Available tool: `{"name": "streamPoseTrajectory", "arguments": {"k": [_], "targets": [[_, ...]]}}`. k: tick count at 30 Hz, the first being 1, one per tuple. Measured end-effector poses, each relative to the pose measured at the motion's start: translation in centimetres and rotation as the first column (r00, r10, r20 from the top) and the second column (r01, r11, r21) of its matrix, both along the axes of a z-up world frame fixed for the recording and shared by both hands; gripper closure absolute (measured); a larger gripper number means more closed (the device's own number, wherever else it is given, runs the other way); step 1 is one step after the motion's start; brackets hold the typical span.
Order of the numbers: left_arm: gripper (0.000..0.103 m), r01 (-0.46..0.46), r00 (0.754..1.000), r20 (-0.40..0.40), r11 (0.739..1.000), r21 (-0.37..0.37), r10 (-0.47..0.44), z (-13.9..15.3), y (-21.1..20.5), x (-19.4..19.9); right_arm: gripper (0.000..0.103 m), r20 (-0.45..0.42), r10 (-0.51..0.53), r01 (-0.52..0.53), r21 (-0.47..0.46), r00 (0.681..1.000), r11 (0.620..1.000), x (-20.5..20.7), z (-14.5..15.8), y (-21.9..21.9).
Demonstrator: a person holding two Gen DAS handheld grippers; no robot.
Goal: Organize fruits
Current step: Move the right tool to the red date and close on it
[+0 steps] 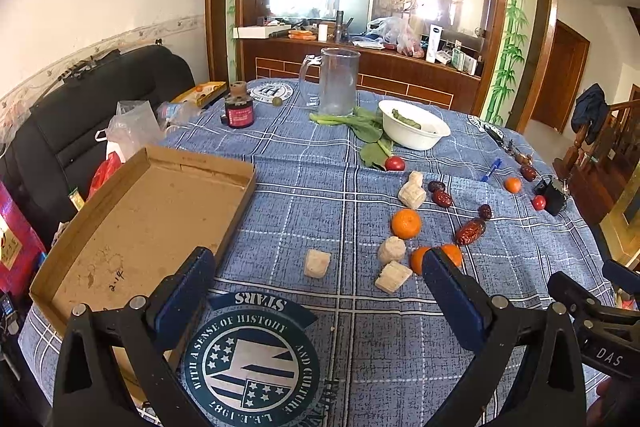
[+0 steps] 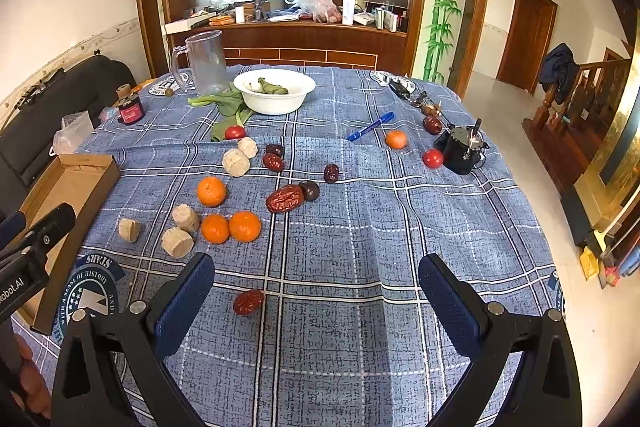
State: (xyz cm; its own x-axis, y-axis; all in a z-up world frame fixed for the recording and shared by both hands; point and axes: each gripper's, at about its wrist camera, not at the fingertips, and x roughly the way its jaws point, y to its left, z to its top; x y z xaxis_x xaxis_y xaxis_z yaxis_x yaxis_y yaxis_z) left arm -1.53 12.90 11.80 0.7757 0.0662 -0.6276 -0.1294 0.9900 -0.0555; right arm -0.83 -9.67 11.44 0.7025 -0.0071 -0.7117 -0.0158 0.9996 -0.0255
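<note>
Hovering over the worktop [image 2: 360, 227] with nothing picked up yet, so this looks like the very start: fruit all scattered, box bare. Far left sits the shallow cardboard box [image 1: 152, 211], nothing in it, which I'd guess is where stuff gets sorted. The left gripper [image 1: 316, 291] hangs near its front corner, jaws spread wide and holding nothing.

Moving right you hit the pale crumbly blocks [image 2: 178, 242], then the oranges: one alone [image 2: 211, 191] and a pair touching each other [image 2: 231, 227]. Next come the red dates, a big wrinkled one [image 2: 285, 198] against a dark round fruit, plus a stray date [image 2: 248, 301] lying just ahead of the right gripper [image 2: 316, 291], nearer its left pad. Those jaws are wide apart too, empty. Further right there's a small orange [image 2: 396, 139] and a cherry tomato [image 2: 432, 158] just beside a black pot thing [image 2: 460, 151].

My guess for the next move: drop the right jaws around that stray date, since it's closest and has clear cloth all round. The orange pair will be fiddlier, they're touching and the blocks sit right beside them. Back of the worktop has a white bowl [image 2: 276, 99], leafy greens, a clear jug [image 2: 206, 63] and a blue pen [image 2: 370, 126], none in the way.
</note>
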Motion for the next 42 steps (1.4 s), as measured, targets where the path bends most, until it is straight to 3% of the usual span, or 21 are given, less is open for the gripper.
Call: {"name": "streamPoseTrajectory", "arguments": {"k": [17,33,42], "targets": [[0.000,0.012,1.000,-0.005,1.000,-0.001,-0.012,-0.1,-0.5,0.3,0.000,0.002,0.003,-0.003,-0.001,1.000,1.000,0.0,-0.1,-0.1],[0.000,-0.027,0.997,-0.070,1.000,-0.004,0.027,-2.2,1.0,0.9,0.000,-0.010,0.046,-0.046,-0.017,0.999,0.999,-0.2,-1.3,0.1],[0.000,-0.018,0.996,-0.083,0.999,0.043,0.021,-2.8,1.1,1.0,0.001,-0.016,0.049,-0.050,-0.042,0.999,0.998,0.0,-1.6,0.3]]}}
